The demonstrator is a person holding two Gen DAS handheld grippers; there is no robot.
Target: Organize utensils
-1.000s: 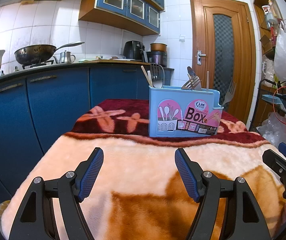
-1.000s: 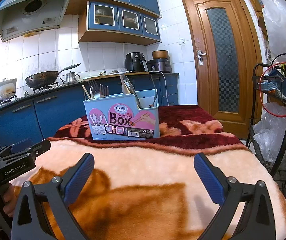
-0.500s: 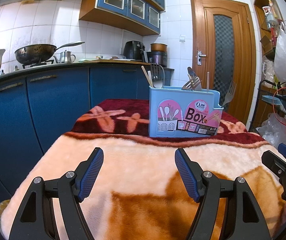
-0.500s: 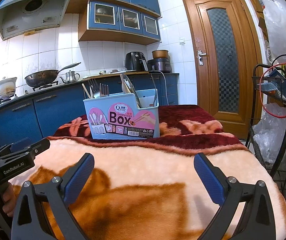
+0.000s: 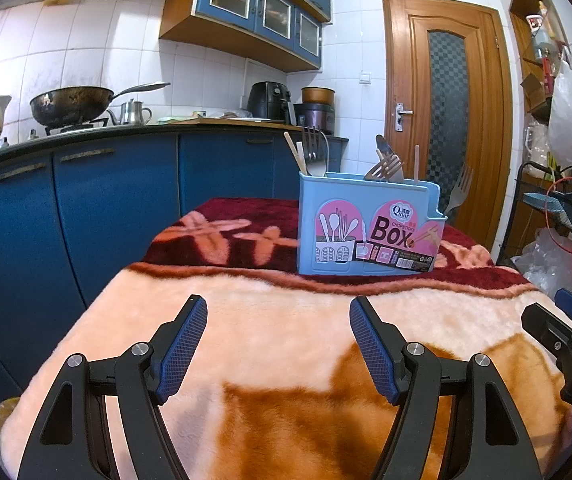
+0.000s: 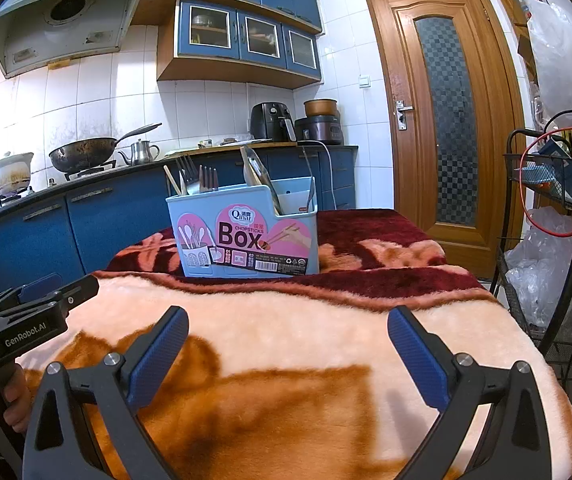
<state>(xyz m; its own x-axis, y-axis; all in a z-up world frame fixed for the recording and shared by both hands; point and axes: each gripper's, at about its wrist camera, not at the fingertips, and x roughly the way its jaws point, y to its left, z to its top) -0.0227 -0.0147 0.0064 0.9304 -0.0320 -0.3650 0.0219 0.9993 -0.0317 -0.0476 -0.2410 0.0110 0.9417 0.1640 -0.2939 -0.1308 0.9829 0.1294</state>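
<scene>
A table is draped in a plush blanket (image 5: 286, 340), peach and orange on the near part with a dark red band patterned with pink flowers at the far end. On that red band stands a light blue chopsticks box (image 5: 366, 232) holding utensils.

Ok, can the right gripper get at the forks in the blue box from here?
Probably yes: the right gripper is open and empty, only bare blanket lies before the blue box, and the forks stick up above its rim.

Glossy plastic box (image 5: 366, 232) on fuzzy cloth blanket (image 5: 286, 320).
</scene>
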